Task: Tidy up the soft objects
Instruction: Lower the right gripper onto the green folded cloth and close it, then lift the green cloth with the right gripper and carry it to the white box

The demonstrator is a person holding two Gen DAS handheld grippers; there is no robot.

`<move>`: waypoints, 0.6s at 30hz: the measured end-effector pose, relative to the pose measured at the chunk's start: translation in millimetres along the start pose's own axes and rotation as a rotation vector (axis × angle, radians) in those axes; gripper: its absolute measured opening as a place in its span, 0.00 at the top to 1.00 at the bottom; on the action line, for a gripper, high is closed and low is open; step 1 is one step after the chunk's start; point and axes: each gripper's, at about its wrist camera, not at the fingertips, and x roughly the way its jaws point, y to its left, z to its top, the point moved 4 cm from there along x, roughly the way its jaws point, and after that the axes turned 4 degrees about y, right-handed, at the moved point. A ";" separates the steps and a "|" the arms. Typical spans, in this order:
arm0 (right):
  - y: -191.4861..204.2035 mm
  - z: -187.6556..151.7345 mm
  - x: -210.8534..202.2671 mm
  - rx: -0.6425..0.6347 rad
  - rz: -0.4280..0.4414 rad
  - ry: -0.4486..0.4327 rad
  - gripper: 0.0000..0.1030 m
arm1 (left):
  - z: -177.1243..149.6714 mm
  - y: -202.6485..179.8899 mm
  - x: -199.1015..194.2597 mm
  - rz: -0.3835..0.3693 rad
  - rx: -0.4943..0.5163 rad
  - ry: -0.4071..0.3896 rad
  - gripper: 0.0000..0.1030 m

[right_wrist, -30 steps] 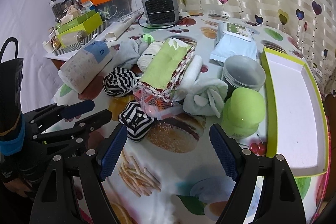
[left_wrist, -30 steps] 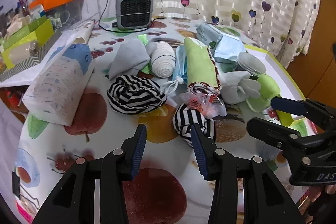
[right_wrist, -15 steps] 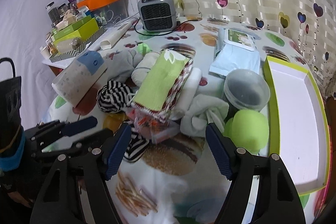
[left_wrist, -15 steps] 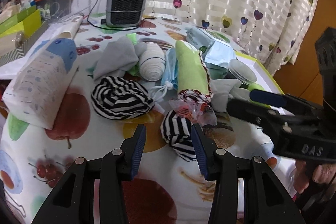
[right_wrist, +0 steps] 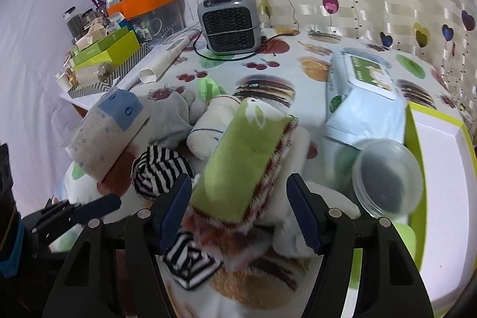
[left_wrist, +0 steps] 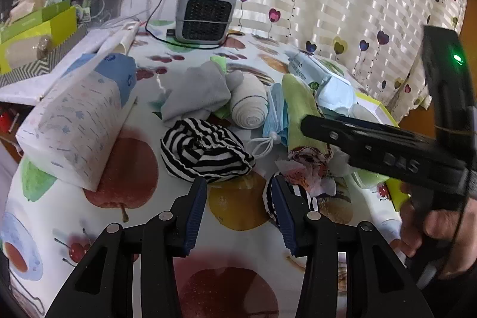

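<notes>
The right tongs (right_wrist: 238, 209), jaws just closing, straddle the folded green towel (right_wrist: 243, 157) without pressing it; the left tongs (left_wrist: 240, 209) gape empty above the bench (left_wrist: 134, 169). A striped sock (left_wrist: 205, 151) lies just beyond them.

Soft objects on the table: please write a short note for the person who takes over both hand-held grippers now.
Left hand-held gripper: open, empty, over the tablecloth near the small striped cloth.
Right hand-held gripper: open, jaws have just been closing, around the near end of the green folded cloth, not yet gripping.
The heap lies mid-table: large striped cloth, grey sock, rolled bandage.
Green-rimmed tray holds none of them.
Done: nothing sorted. Left: everything.
</notes>
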 end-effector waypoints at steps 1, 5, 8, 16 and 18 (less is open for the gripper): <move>-0.6 0.9 4.4 0.001 -0.002 0.009 0.35 | -1.0 -0.6 1.5 -0.004 0.002 0.004 0.57; -1.3 1.4 15.3 -0.009 -0.003 0.031 0.52 | -3.1 -0.8 5.7 -0.014 0.004 0.014 0.57; 0.0 1.7 10.5 -0.022 -0.002 0.015 0.64 | -3.4 -2.2 7.5 -0.021 0.005 0.016 0.57; -1.1 1.8 -6.1 -0.041 0.004 -0.019 0.80 | -7.3 -16.2 10.5 -0.066 0.033 0.030 0.57; -1.6 0.8 -10.2 -0.040 0.009 -0.029 0.81 | -8.9 -21.6 11.2 -0.084 0.047 0.035 0.55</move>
